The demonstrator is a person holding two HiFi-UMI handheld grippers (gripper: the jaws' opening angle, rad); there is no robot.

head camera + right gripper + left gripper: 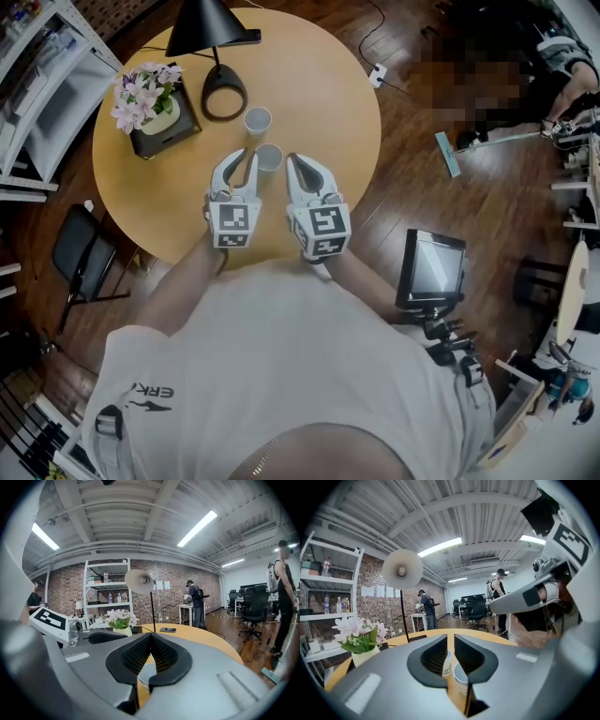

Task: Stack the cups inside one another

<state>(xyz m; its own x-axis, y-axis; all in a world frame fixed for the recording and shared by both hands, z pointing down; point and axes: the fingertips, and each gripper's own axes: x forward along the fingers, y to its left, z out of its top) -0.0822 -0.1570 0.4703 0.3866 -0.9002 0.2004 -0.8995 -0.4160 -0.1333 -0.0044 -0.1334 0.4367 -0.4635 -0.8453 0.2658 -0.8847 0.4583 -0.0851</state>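
Stacking not yet begun – two white paper cups stand apart, upper middle of the head view

Near cup (269, 157) sits between the gripper tips, far cup (258, 120) beyond it on the round wooden table (319, 84). Left gripper (242, 159) is nearly closed and empty; right gripper (292, 161) is closed and empty – one must open, then grip a cup wall.
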